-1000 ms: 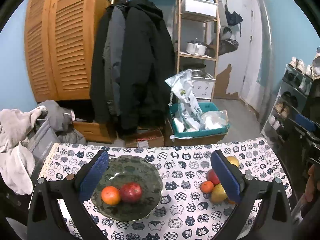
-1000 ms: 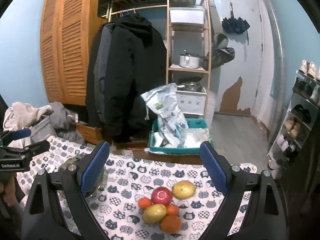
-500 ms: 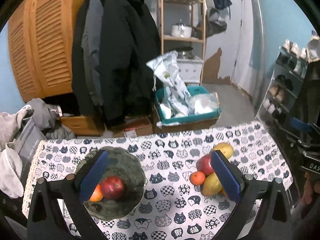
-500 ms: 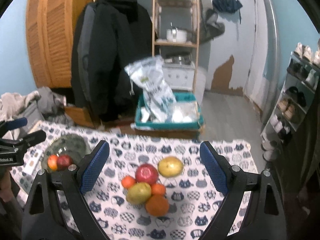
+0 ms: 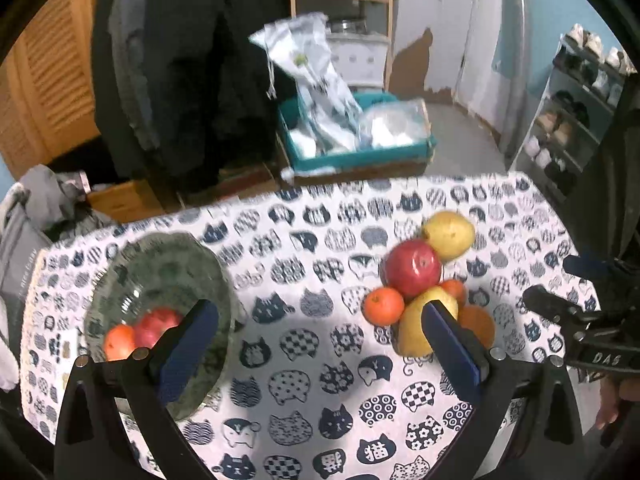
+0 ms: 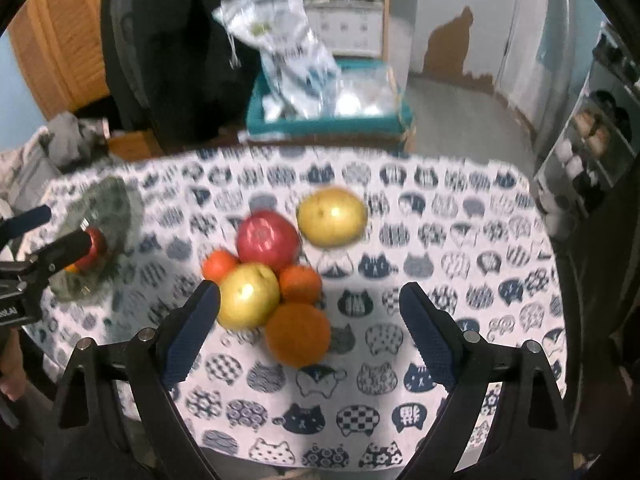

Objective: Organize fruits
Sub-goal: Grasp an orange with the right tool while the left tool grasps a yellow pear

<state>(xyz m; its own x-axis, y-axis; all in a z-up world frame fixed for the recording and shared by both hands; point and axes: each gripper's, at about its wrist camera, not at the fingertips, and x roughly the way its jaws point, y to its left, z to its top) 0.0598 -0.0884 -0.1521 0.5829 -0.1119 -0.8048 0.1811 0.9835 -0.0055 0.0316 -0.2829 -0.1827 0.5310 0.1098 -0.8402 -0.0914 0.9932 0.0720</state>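
Fruit sits in two places on your counter (image 6: 460, 208): six pieces clustered (image 6: 280, 272), namely one red apple (image 6: 267, 240), two yellow pears (image 6: 248, 300), three oranges (image 6: 298, 334); two more in the glass bowl (image 5: 160, 264). Your left gripper (image 5: 316, 344) and right gripper (image 6: 310, 332) both gape wide, empty.

Both the left tongs (image 5: 320, 344) and the right tongs (image 6: 310, 328) are now lower and tilted more steeply toward the tabletop (image 5: 320, 420), so the fruit pile (image 6: 276, 276) looks bigger than before.
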